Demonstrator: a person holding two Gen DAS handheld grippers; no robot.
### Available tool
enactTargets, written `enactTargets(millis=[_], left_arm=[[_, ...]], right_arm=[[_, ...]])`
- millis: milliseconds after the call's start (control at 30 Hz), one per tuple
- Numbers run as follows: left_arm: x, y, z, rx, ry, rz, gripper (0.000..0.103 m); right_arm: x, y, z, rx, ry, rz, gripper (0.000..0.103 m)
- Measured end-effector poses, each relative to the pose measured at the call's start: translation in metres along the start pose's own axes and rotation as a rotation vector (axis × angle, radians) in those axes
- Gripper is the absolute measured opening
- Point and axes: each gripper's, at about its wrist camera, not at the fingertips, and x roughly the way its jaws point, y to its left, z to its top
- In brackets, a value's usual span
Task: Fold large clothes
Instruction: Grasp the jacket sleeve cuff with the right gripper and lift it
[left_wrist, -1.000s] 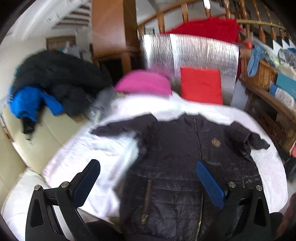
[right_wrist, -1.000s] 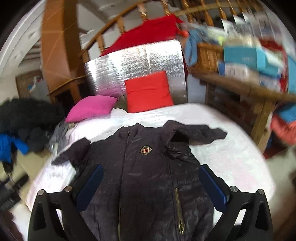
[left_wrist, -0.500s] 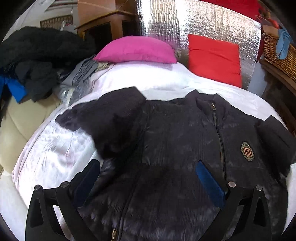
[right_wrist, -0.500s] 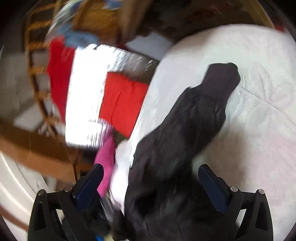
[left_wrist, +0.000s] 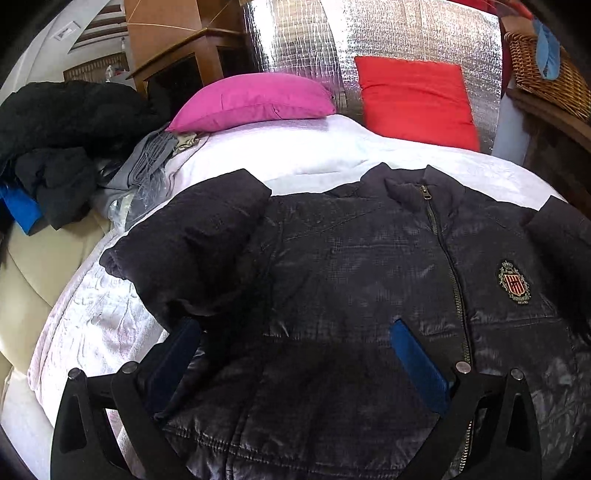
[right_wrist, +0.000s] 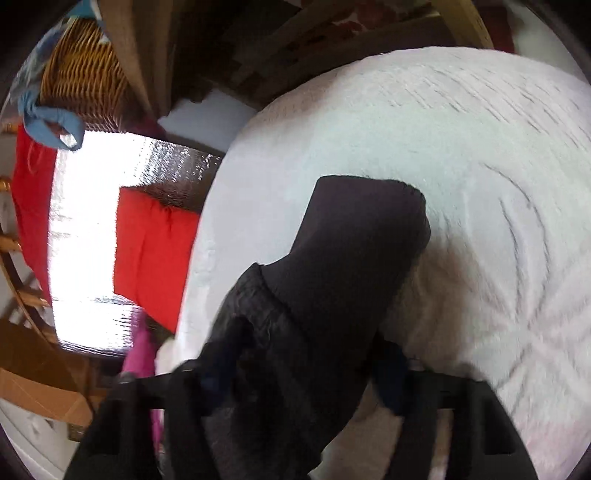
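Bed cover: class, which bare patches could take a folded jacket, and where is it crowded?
Bare bed cover lies between the jacket collar and the pink pillow, and beyond the sleeve cuff. The grey clothes crowd one edge.

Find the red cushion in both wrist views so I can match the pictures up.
Left wrist view: the red cushion stands upper right, leaning on the silver foil panel, right of the pink pillow.
Right wrist view: the red cushion is at mid-left, turned sideways.
Shared landmark: the silver foil panel behind it.
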Motion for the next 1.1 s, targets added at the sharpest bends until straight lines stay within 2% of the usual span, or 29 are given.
enactTargets(millis=[33, 100, 200, 333, 367, 500, 667, 767, 933, 1100], left_arm=[[0.000, 0.001, 0.000, -0.001, 0.000, 0.002, 0.103], [0.001, 0.006, 0.001, -0.017, 0.002, 0.007, 0.103], [-0.001, 0.016, 0.005, -0.055, -0.004, 0.018, 0.103], [-0.006, 0.035, 0.009, -0.106, -0.026, 0.038, 0.103], [-0.007, 0.039, 0.010, -0.118, -0.029, 0.042, 0.103], [-0.009, 0.059, 0.009, -0.162, -0.032, 0.061, 0.103], [-0.009, 0.083, 0.008, -0.225, -0.027, 0.067, 0.103], [-0.009, 0.091, 0.009, -0.250, -0.028, 0.064, 0.103], [-0.008, 0.094, 0.012, -0.268, -0.027, 0.059, 0.103], [-0.008, 0.095, 0.011, -0.267, -0.025, 0.058, 0.103]], right_arm=[[0.002, 0.001, 0.000, -0.017, -0.009, -0.008, 0.036], [-0.003, 0.006, 0.001, -0.043, -0.031, -0.006, 0.032], [-0.020, 0.031, -0.006, -0.119, -0.086, 0.038, 0.030], [-0.050, 0.088, -0.040, -0.263, -0.090, 0.231, 0.030], [-0.054, 0.096, -0.049, -0.289, -0.084, 0.254, 0.030], [-0.058, 0.143, -0.105, -0.432, -0.014, 0.359, 0.030], [-0.030, 0.173, -0.172, -0.569, 0.114, 0.396, 0.030], [-0.013, 0.181, -0.206, -0.635, 0.193, 0.405, 0.030], [-0.015, 0.182, -0.256, -0.733, 0.276, 0.444, 0.030], [-0.006, 0.181, -0.276, -0.783, 0.348, 0.477, 0.030]])
